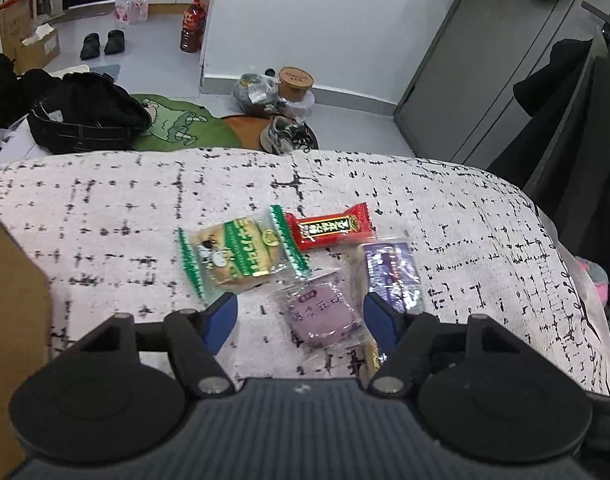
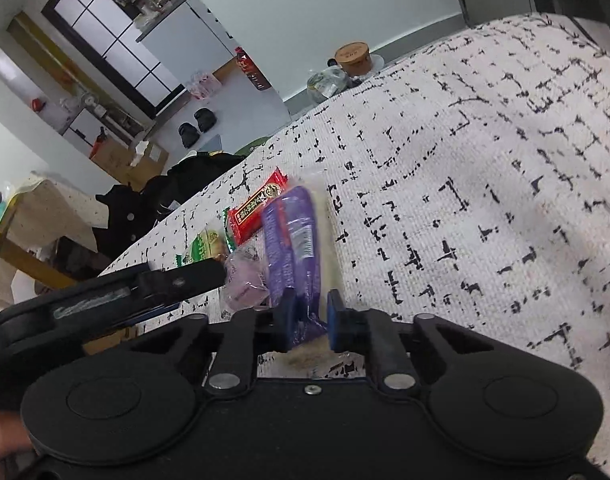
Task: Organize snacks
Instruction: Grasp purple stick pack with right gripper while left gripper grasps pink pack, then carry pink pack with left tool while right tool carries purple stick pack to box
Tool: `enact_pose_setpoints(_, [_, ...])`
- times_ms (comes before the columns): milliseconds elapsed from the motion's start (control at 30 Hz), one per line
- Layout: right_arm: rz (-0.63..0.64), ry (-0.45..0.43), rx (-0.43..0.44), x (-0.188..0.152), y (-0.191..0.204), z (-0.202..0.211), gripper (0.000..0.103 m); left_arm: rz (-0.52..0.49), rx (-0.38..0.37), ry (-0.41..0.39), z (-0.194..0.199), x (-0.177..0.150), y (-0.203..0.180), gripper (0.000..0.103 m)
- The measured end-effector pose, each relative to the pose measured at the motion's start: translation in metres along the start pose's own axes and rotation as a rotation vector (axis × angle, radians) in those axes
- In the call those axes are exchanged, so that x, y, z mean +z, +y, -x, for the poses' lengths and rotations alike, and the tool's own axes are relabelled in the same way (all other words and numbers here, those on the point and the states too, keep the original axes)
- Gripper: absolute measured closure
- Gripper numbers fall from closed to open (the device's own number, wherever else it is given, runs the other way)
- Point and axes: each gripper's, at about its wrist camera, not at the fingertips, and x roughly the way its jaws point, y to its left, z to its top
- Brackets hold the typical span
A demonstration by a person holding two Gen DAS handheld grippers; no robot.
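Several wrapped snacks lie on a white, black-flecked cloth (image 1: 105, 208). My left gripper (image 1: 301, 316) is open, its blue fingers either side of a clear packet with a purple pastry (image 1: 321, 312). Ahead lie a green-trimmed biscuit packet (image 1: 237, 256), a red bar (image 1: 331, 226) and a long purple packet (image 1: 391, 272). In the right wrist view my right gripper (image 2: 311, 320) is shut on the near end of the long purple packet (image 2: 293, 236). The red bar (image 2: 257, 208), purple pastry (image 2: 245, 280) and green packet (image 2: 203, 246) lie to its left, beside the left gripper's black arm (image 2: 177, 280).
A brown cardboard box wall (image 1: 13, 320) stands at the left edge of the cloth. Beyond the far edge are a black bag (image 1: 85, 116), a green mat (image 1: 181, 128), shoes (image 1: 285, 136) and grey cabinet doors (image 1: 485, 80). Bare cloth (image 2: 485, 200) spreads to the right.
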Motion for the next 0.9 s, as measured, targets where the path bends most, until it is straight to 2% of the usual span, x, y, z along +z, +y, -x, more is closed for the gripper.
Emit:
enact_pose_setpoints(100, [-0.014, 0.000, -0.004, -0.001, -0.003, 0.006, 0.091, 0.001, 0.004, 0.012, -0.011, 0.001, -0.004, 0.035])
enact_pose_setpoints(300, [-0.028, -0.012, -0.027, -0.002, -0.011, 0.018, 0.092, 0.001, -0.007, 0.055, -0.030, -0.002, -0.009, 0.045])
enact_pose_setpoints(333, [-0.028, -0.012, -0.032, -0.003, -0.012, 0.020, 0.092, -0.001, -0.008, 0.053, -0.032, -0.003, -0.009, 0.047])
enact_pose_setpoints(433, [-0.023, -0.005, -0.049, -0.004, -0.011, 0.022, 0.090, -0.033, 0.006, 0.045, -0.031, -0.006, -0.013, 0.062])
enact_pose_setpoints(467, [-0.019, -0.004, -0.052, -0.004, -0.010, 0.023, 0.086, -0.033, 0.003, 0.046, -0.030, -0.007, -0.012, 0.069])
enact_pose_setpoints(533, [-0.008, -0.008, -0.066, -0.003, -0.008, 0.025, 0.081, -0.033, 0.004, 0.049, -0.028, -0.007, -0.011, 0.071])
enact_pose_setpoints(600, [0.007, -0.023, -0.078, -0.003, -0.004, 0.026, 0.070, -0.032, 0.010, 0.052, -0.025, -0.007, -0.010, 0.072])
enact_pose_setpoints(767, [0.070, -0.031, -0.093, -0.002, 0.008, 0.022, 0.050, -0.027, 0.022, 0.052, -0.016, -0.011, -0.004, 0.074])
enact_pose_setpoints(900, [0.121, -0.024, -0.124, -0.003, 0.018, 0.015, 0.042, -0.030, 0.038, 0.044, -0.006, -0.014, 0.003, 0.074])
